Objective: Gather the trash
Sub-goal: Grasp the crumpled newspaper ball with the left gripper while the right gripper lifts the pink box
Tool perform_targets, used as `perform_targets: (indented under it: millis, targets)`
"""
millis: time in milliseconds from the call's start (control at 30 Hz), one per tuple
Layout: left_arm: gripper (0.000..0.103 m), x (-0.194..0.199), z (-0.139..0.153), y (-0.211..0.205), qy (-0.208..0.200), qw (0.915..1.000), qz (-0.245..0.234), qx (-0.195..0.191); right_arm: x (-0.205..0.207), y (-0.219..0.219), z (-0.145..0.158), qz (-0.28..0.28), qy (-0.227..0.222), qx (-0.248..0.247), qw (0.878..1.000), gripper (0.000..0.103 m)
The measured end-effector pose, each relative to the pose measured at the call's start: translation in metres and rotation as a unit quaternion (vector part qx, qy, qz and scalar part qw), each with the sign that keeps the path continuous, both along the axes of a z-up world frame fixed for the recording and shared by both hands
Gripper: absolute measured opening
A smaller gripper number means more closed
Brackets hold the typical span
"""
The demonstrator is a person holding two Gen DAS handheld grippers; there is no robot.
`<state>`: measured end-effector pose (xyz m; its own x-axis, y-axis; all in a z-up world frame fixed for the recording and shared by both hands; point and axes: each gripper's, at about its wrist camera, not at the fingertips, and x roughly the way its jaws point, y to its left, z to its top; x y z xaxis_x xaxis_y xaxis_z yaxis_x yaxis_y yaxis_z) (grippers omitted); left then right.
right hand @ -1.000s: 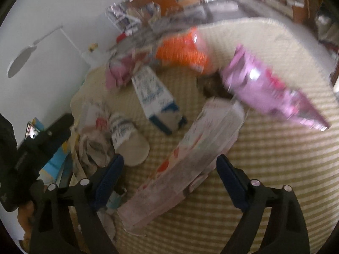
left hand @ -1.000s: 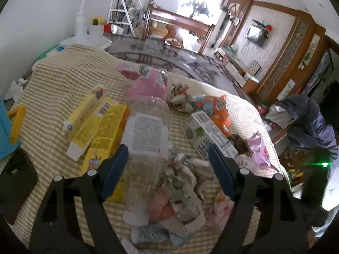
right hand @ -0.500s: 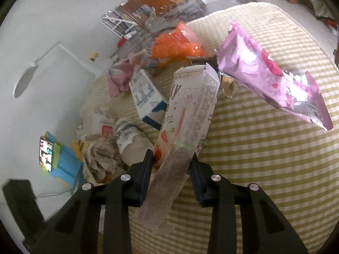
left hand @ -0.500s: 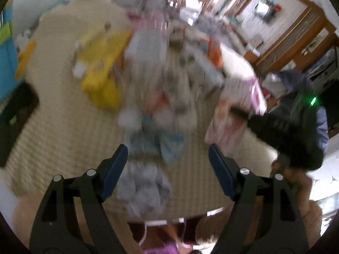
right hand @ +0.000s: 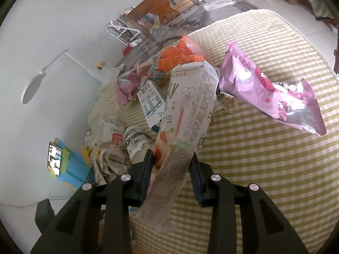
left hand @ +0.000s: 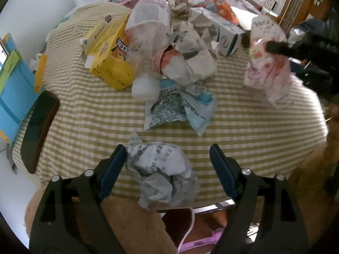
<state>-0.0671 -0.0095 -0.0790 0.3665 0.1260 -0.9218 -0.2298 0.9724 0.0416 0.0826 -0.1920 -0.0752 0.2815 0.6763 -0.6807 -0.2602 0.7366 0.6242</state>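
Two tools work over the striped surface (left hand: 89, 114). Nearest, the left tool (left hand: 167, 169) is spread wide around a crumpled paper ball (left hand: 163, 169) at the surface's near edge. The right tool (right hand: 170, 174) is clenched on a flattened pink carton (right hand: 186, 122), lifted at a tilt. Farther back lie a clear plastic bottle (left hand: 148, 27), a yellow box (left hand: 110, 50) and a purple wrapper (right hand: 264, 91); whether anything is inside them cannot be told.

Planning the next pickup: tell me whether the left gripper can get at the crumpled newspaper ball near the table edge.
Probably yes. The left gripper is open, the crumpled newspaper ball sits between its fingers, and nothing lies over it.
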Motion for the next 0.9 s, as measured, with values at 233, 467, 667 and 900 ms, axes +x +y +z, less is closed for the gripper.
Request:
perform_targets:
  millis: [233, 467, 667, 900]
  targets:
    - [0.048, -0.003, 0.014, 0.021, -0.055, 0.9948, 0.018, -0.083, -0.004, -0.005, 0.010, -0.006, -0.022, -0.006, 1.000, 0.033]
    - [0.048, -0.010, 0.043, 0.023, -0.124, 0.9861, 0.017, -0.110, -0.016, -0.019, 0.028, -0.010, -0.062, 0.002, 0.998, 0.033]
    - [0.048, -0.008, 0.074, 0.008, -0.175, 0.9761, 0.000, -0.129, -0.021, -0.035, 0.039, -0.022, -0.083, 0.011, 0.996, 0.033]
    - [0.048, 0.012, 0.103, -0.014, -0.216, 0.9630, -0.032, -0.158, -0.030, -0.061, 0.064, -0.045, -0.131, 0.000, 0.990, 0.033]
